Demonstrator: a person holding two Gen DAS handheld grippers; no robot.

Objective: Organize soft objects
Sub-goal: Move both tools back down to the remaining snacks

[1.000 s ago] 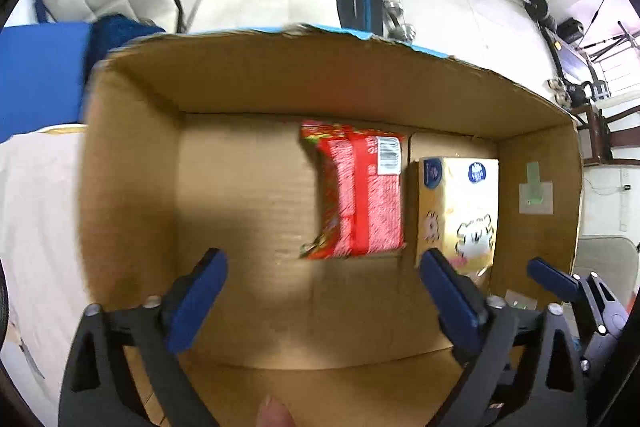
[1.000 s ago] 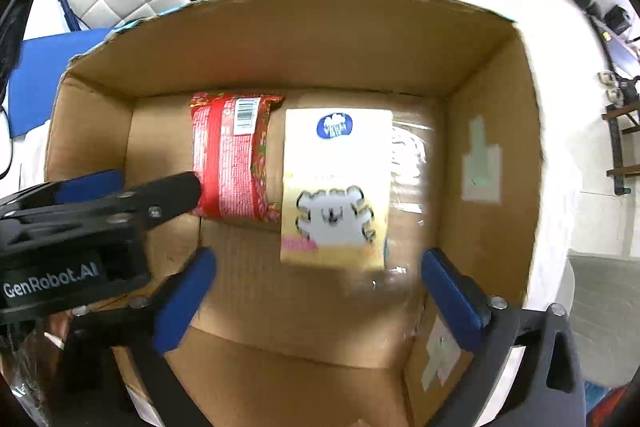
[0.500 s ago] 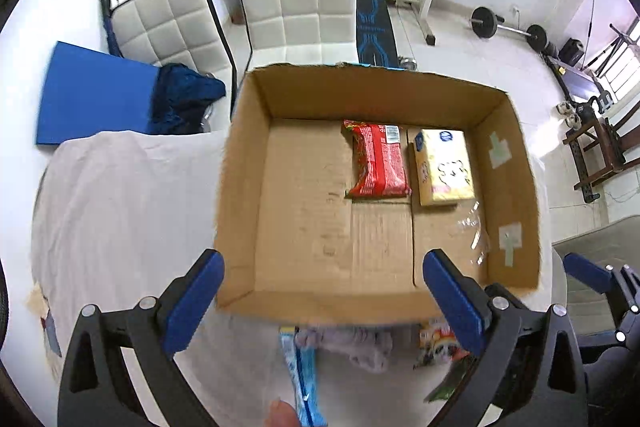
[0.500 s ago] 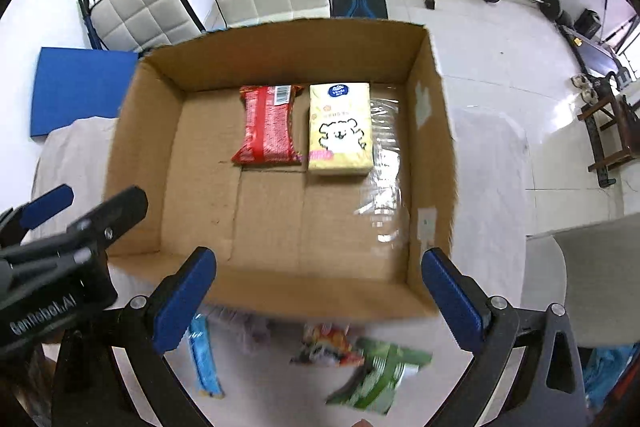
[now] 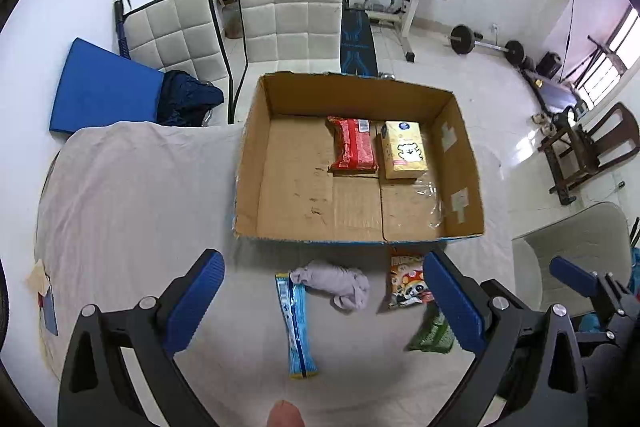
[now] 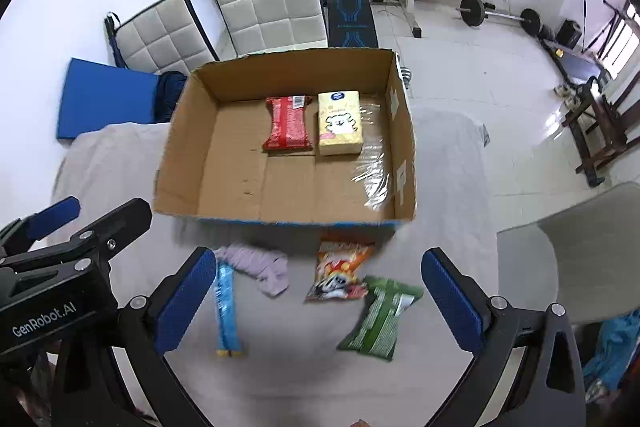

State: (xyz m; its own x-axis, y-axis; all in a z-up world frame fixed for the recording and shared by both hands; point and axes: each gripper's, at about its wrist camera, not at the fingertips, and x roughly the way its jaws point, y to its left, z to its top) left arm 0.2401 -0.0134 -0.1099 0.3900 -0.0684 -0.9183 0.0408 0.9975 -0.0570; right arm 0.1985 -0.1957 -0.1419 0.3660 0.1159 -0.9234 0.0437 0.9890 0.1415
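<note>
- The left gripper [image 5: 320, 303] hangs over the table in front of the cardboard box [image 5: 256, 163]. Its jaws are spread wide and hold nothing.
- The blue packet [image 5: 295, 327] lies in front of the box, right between those jaws, so it looks like the easy one to pick next.
- The purple cloth [image 5: 340, 283] sits just in front of the box's near wall, beside the blue packet. The two may touch; the view is not sharp enough to say.
- Inside the box, the red packet [image 5: 354, 147] and the yellow tissue pack [image 5: 404, 151] lie side by side near the far wall. That leaves most of the box floor free, and more so on the left.
- The orange snack bag [image 6: 340, 267] lies close to the box's near wall, and the green bag [image 6: 380, 319] is farther from the box, touching its corner.
- The right gripper [image 6: 320, 303] is also in front of the box, jaws wide apart and holding nothing.
- The box's near wall stands up, so anything must be lifted over it.
</note>
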